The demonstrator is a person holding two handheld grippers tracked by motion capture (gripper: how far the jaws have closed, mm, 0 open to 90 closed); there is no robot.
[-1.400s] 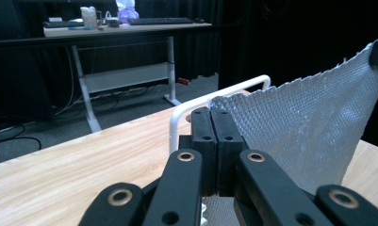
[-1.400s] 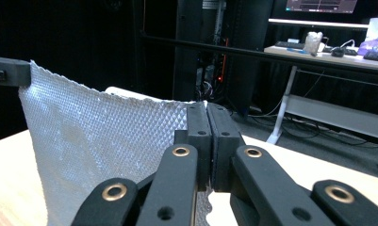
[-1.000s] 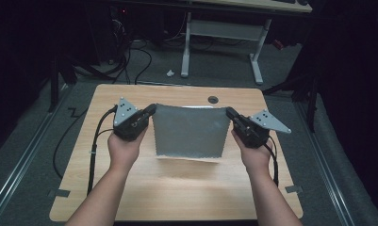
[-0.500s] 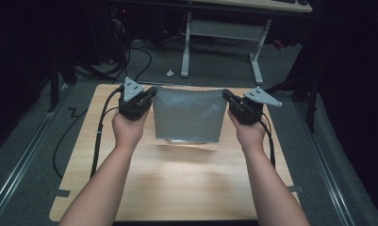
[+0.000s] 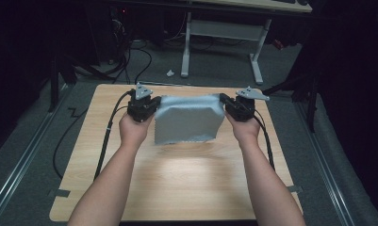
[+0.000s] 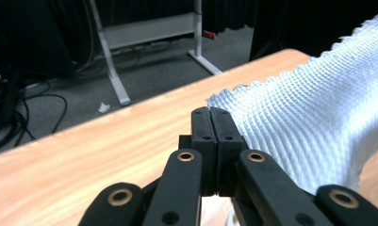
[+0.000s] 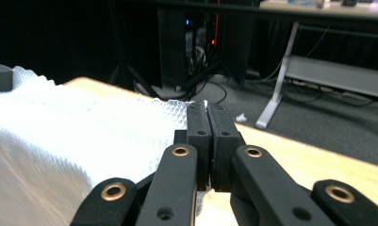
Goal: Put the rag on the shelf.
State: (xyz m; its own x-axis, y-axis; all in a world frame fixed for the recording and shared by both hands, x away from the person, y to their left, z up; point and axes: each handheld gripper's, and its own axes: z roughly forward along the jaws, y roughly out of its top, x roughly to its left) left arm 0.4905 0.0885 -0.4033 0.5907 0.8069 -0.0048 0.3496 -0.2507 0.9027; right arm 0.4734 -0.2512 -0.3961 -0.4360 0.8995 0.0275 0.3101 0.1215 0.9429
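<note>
Left gripper view first: my left claw has its two black jaws pressed together on a corner of the white cloth, whose waffle weave and zigzag-cut edge spread away to the right of the jaws. Right gripper view gives the mirror of that: my right claw is likewise clamped on the opposite corner of the cloth, the fabric running off to the left and sagging downward, with a dark bit of the other gripper just visible at the far left edge.

From the high view, I hold the left claw and the right claw at about the same height, well apart, with the cloth stretched between them by its top corners. It hangs as a roughly rectangular sheet above the far half of the wooden worktop, its lower edge free; I cannot tell whether that edge touches the wood. A black cable trails from the left gripper down along the worktop's left side. Beyond the worktop, on the grey floor, stands a white-legged desk frame among loose dark cables.
</note>
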